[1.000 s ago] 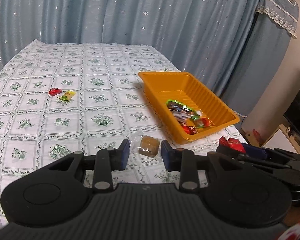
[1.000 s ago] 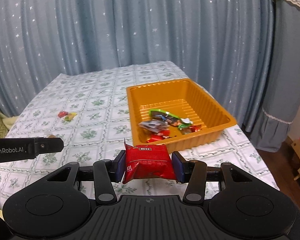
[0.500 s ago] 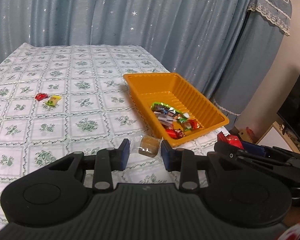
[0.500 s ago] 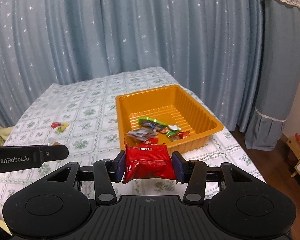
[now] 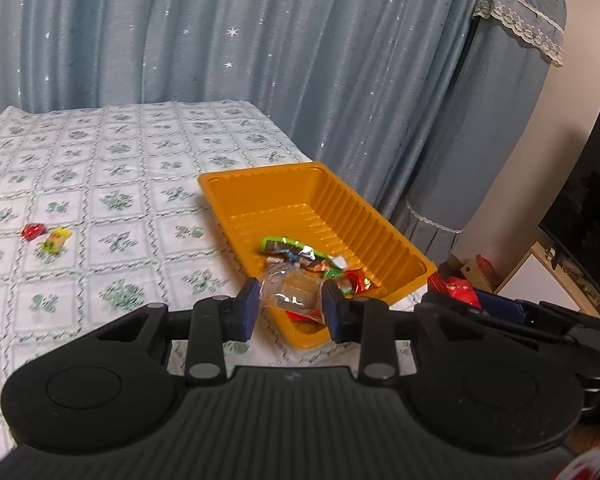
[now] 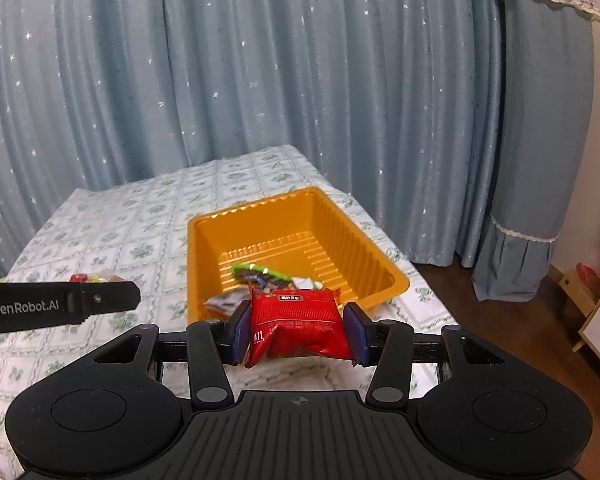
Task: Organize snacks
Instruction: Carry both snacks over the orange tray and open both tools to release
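**Two wrapped snacks in hand, orange tray just ahead**

In my right gripper [image 6: 298,330] I carry a puffy red foil snack packet with a dark label strip [image 6: 296,322], the blue pads pressing in on its two short sides with the jaws about a third open. I judge it light, soft and air-filled: the foil crumples along its lower edge, so it may slip or twist if I ease off, and a hard squeeze could burst it. The side-to-side hold across its middle looks right.

My left gripper [image 5: 288,310] is nearly closed on a small brown cake in a clear crinkly wrapper [image 5: 294,294]. I take it to be light and crumbly; the slick film is what the pads meet, so a gentle grip on the body, not the loose wrapper ends, suits it.

Both snacks hang over the near end of the ribbed orange plastic tray [image 6: 328,212], which sits on the green-flowered chequered tablecloth [image 5: 100,168]. The tray already holds a loose heap of wrapped sweets [image 5: 312,258], green, silver and red, gathered at its near end; its far half is bare.

Well apart to the left lie a small red sweet [image 5: 33,231] and a yellow one [image 5: 56,240], touching or nearly so.
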Motion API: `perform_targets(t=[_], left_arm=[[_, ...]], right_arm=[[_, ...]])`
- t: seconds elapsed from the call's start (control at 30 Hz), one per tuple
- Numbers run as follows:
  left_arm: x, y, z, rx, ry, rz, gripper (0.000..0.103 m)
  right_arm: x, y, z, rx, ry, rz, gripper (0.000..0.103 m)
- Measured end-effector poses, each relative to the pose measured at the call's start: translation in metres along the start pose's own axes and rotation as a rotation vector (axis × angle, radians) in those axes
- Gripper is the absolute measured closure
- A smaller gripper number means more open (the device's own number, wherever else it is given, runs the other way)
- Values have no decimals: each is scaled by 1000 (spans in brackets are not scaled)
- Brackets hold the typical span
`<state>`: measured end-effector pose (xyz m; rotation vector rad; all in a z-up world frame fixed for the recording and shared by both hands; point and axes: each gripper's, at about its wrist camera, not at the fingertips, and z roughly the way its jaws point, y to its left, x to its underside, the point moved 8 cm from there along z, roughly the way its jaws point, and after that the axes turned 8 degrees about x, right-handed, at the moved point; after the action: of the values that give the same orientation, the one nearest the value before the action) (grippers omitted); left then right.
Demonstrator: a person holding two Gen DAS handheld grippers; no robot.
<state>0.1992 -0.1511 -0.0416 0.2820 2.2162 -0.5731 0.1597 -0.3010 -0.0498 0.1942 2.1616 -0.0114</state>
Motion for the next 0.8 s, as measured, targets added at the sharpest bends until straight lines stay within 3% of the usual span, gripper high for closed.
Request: perform_targets(t=[0.8], left_arm=[[-44,19,86,37,48,28,73]], right_arm=[[-40,-15,82,8,-21,39,54]])
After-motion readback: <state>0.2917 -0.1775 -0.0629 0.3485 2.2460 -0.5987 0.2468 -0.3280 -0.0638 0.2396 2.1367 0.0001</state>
